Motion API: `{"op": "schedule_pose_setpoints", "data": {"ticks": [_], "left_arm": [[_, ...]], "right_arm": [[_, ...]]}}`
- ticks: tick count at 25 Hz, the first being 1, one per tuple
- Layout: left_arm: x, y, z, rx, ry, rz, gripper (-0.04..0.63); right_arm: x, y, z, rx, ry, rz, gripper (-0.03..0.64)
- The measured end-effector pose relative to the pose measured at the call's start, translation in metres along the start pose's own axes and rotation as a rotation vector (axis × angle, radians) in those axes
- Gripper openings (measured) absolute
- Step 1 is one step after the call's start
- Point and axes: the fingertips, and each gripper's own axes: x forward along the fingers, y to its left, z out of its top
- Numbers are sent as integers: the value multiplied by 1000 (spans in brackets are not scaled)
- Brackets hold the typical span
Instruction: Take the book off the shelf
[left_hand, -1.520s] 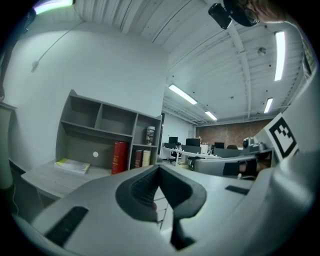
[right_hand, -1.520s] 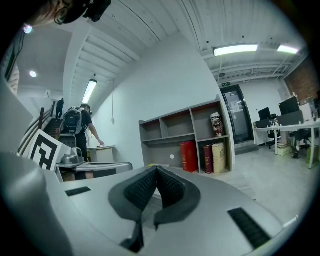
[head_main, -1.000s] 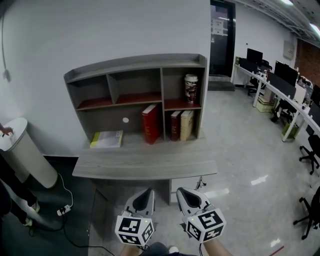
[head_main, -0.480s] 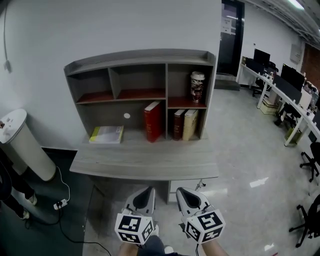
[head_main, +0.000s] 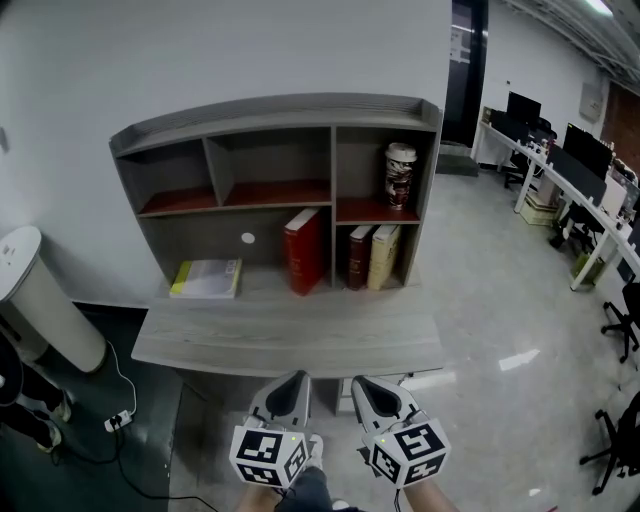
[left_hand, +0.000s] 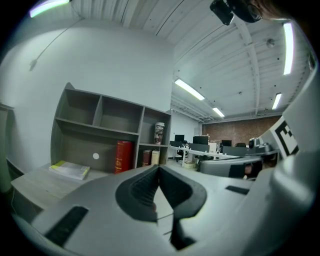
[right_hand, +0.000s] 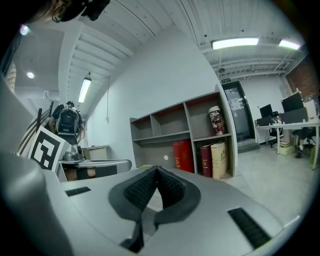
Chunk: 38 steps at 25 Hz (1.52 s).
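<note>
Book: a tall red hardback book (head_main: 303, 250) stands upright in the lower middle bay of the grey laminate shelf unit (head_main: 275, 108). Its right face is against the vertical divider. It is probably the one to take.
Neighbours: a dark maroon book (head_main: 359, 257) and a cream-covered book (head_main: 383, 256) stand touching each other in the next bay to the right. A thin yellow-green paperback (head_main: 207, 278) lies flat well to the left. A patterned cylindrical canister (head_main: 399, 177) stands on the upper right shelf.
Left gripper: the left gripper (head_main: 294, 380) has its jaws pressed together with nothing between them. It is held low in front of the grey wood-grain desk top (head_main: 290, 335), well apart from the shelf.
Right gripper: the right gripper (head_main: 362, 382) is likewise closed and empty, just beside the left one.
Handling: the book should be stiff and rigid-boarded, and fairly heavy for a two-jaw pinch. It is likely to swing if held by a corner. From this far the cover's finish cannot be made out, so it may be slippery.
Hold: the left face and the top are free. The jaws need to open, then straddle the spine across the book's thickness in its upper half, after tipping it off the divider.
Materials: the carcass is matte grey with red-brown shelf boards. The ribbed dark pads (right_hand: 140, 187) should bite on a cover. The floor is polished and pale.
</note>
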Motion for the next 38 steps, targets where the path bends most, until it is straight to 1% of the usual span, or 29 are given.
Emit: {"op": "schedule_pose_setpoints", "data": {"ticks": [3,7,12,22,30,38], "left_arm": [[22,19,3,-4,-2,0,11],[49,44,4,13,15,3,11],[83,78,9,8,35,13,11],[143,134,13,2,70,11,12],[180,158,9,-5,102,-10,12],[220,180,0,-23,141,-12,12]], "right_arm": [[25,-8,3,-3,3,0,8],[62,-15,2,1,25,7,8],[108,-25,12,-1,33,11,8],[184,-48,23,9,56,-9,8],[223,-66,21,7,88,-50,8],[259,-80,16,16,120,-54,8]]}}
